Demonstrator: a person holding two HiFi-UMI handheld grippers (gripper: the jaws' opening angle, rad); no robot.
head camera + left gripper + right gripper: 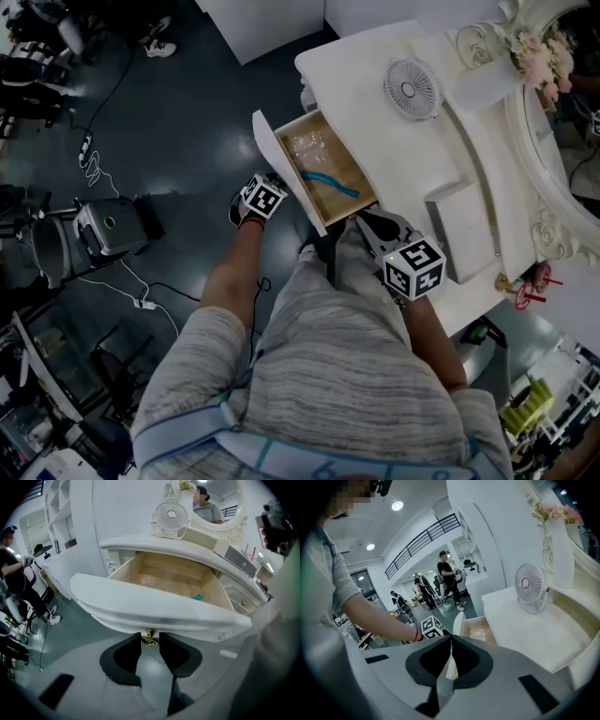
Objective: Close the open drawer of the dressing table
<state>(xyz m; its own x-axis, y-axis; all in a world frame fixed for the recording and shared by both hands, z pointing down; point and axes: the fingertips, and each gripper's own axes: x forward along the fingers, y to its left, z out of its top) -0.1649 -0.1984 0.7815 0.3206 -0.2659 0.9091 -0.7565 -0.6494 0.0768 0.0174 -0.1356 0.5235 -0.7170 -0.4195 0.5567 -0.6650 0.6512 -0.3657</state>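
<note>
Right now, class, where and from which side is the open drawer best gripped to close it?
By the knob centred on the drawer front, from the front: it juts out, small enough for jaws either side, as the left hand-held gripper grips it.

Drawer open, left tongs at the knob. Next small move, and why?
Probably push the left tongs straight forward, driving the drawer into the dressing table. They appear clamped on its gold knob, and the drawer stands pulled well out, its wooden inside showing.
</note>
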